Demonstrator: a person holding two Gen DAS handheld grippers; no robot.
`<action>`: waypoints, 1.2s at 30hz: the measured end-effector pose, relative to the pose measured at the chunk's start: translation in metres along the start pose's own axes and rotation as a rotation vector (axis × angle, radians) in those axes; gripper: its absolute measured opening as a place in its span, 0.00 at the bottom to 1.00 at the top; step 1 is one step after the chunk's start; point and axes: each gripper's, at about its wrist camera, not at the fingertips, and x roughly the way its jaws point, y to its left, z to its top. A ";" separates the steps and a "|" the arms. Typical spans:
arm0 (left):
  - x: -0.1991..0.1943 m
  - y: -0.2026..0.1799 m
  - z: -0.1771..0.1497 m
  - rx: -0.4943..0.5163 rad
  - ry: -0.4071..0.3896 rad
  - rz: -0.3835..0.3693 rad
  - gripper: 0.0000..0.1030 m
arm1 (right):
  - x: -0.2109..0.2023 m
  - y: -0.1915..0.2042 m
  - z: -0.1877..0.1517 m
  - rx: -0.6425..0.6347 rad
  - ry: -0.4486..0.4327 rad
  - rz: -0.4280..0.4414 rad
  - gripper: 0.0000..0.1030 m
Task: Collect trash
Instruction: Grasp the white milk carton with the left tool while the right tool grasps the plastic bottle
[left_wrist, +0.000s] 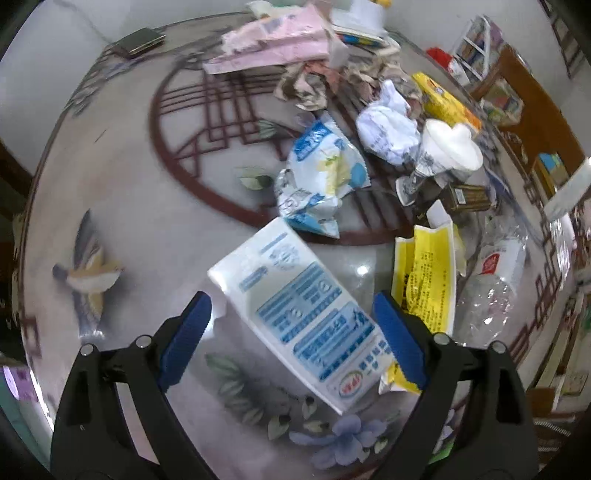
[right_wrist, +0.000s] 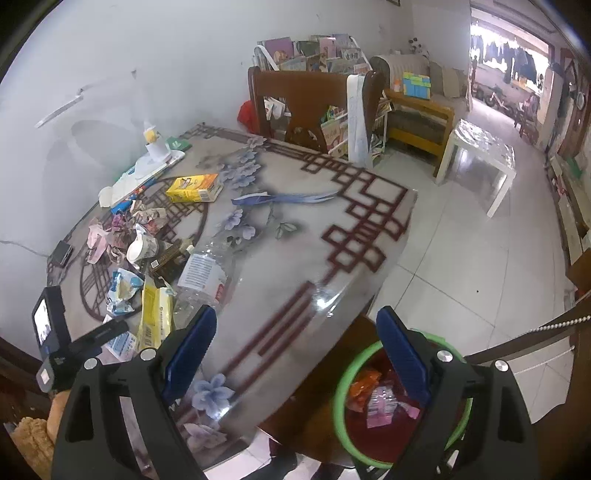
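1. Blue-padded jaws of the left gripper (left_wrist: 291, 332) are standing wide apart and gripping nothing; the white-and-blue carton (left_wrist: 299, 314) is lying between the pads, apparently untouched by either.
2. Judgement: the left gripper is straddling the carton to close across its narrow width, which is the workable grip on a flat box.
3. The carton is lying flat on the patterned table (left_wrist: 129, 221), its long axis running from roughly 11 o'clock to 5 o'clock in the left wrist view, with the logo end toward 5 o'clock.
4. At 2 o'clock from the carton, a yellow wrapper (left_wrist: 428, 277) is lying just beside the right-hand pad; a clear plastic bottle (left_wrist: 487, 295) is lying beyond it at 3 o'clock.
5. At 12 o'clock, a crumpled blue-and-white bag (left_wrist: 321, 177) is lying near the carton's far end, with a paper cup (left_wrist: 443, 151) on its side and mixed paper scraps further out toward 1 o'clock.
6. The right gripper (right_wrist: 295, 350) is likewise standing wide open and empty, hanging over the table edge.
7. Below it at 5 o'clock, a green-rimmed bin (right_wrist: 341, 391) is standing on the floor, already holding wrappers. Judgement: it is placed close by the table so each collected piece travels only a short way.
8. Judgement: collection is partly done; most litter is remaining on the table.
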 end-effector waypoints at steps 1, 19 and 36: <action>0.002 -0.002 0.001 0.022 0.001 -0.008 0.82 | 0.002 0.003 0.000 0.001 0.003 -0.002 0.83; 0.007 -0.003 0.037 0.408 -0.098 -0.064 0.58 | 0.069 0.069 0.009 -0.005 0.109 0.032 0.83; 0.016 0.030 0.048 0.161 -0.041 -0.133 0.74 | 0.187 0.109 0.028 0.025 0.270 0.048 0.83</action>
